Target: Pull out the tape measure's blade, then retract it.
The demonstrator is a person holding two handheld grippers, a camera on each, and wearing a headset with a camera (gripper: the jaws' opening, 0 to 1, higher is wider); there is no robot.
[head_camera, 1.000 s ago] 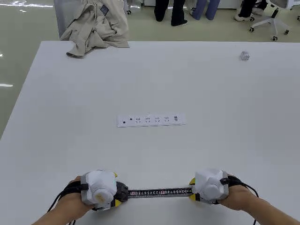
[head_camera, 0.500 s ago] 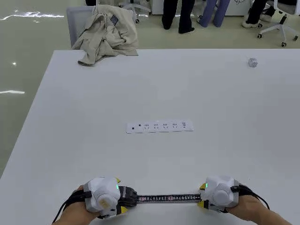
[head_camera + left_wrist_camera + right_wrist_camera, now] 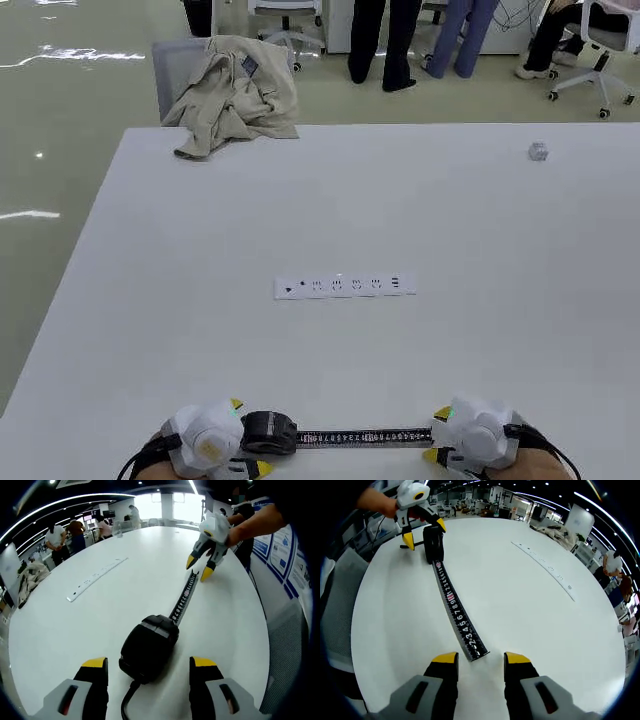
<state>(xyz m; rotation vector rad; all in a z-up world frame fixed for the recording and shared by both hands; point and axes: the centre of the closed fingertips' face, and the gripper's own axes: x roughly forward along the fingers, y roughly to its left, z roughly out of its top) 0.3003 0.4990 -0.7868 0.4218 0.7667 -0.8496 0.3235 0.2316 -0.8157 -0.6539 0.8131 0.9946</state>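
A black tape measure case (image 3: 268,433) lies on the white table (image 3: 330,200) near its front edge. Its dark blade (image 3: 365,437) runs out to the right, flat on the table. My left gripper (image 3: 250,436) stands open around the case (image 3: 149,647), with a gap on each side between the case and the yellow jaw tips. At the blade's free end (image 3: 476,652) my right gripper (image 3: 481,657) is open, one tip on each side, and the end rests on the table. The right gripper (image 3: 199,568) also shows across the table with its tips apart.
A white power strip (image 3: 345,287) lies mid-table. A beige jacket (image 3: 232,95) hangs over a chair at the far left edge. A small pale object (image 3: 538,151) sits far right. People and office chairs stand beyond the table.
The head camera has tilted, so the scene sits lower in the picture. More of the case now shows in front of the left gripper. The blade stays pulled out at about the same length.
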